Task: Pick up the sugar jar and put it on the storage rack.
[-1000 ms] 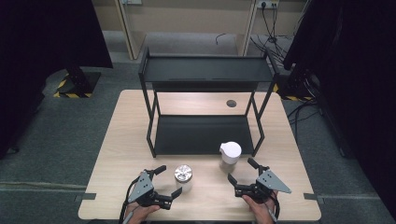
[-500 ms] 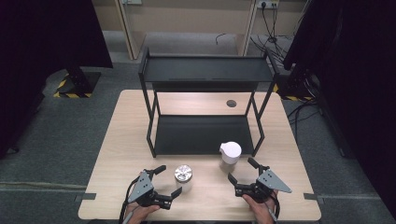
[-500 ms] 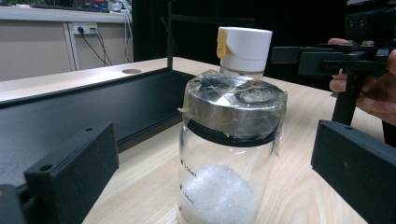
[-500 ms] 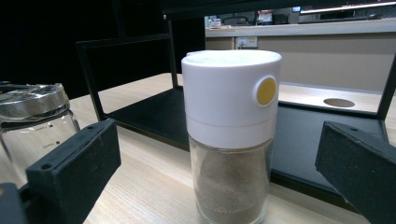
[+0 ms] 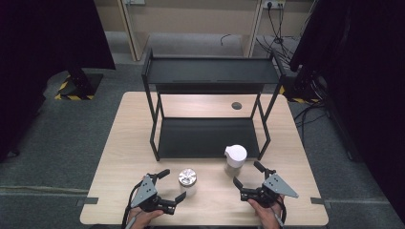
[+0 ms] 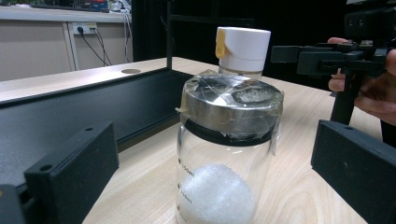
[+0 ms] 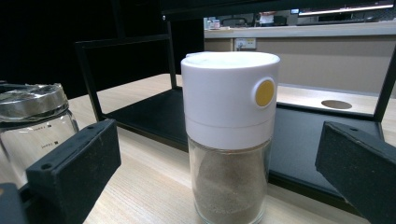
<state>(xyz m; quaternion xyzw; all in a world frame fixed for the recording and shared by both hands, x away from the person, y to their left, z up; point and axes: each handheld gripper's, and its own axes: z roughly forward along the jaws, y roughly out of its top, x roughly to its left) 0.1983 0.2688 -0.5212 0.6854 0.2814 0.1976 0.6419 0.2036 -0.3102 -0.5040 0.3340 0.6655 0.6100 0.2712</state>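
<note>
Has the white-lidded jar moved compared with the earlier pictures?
No. The white-lidded jar stands at the same spot by the shelf's front right leg.

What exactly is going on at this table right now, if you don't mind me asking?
A person holds a two-jaw gripper in each hand at a wooden table. The left gripper is open around a glass jar with a metal lid, jaws not touching it. The right gripper is open, facing a white-capped shaker of brownish powder. Both containers stand upright in front of a black two-tier shelf. Nothing is gripped.
</note>
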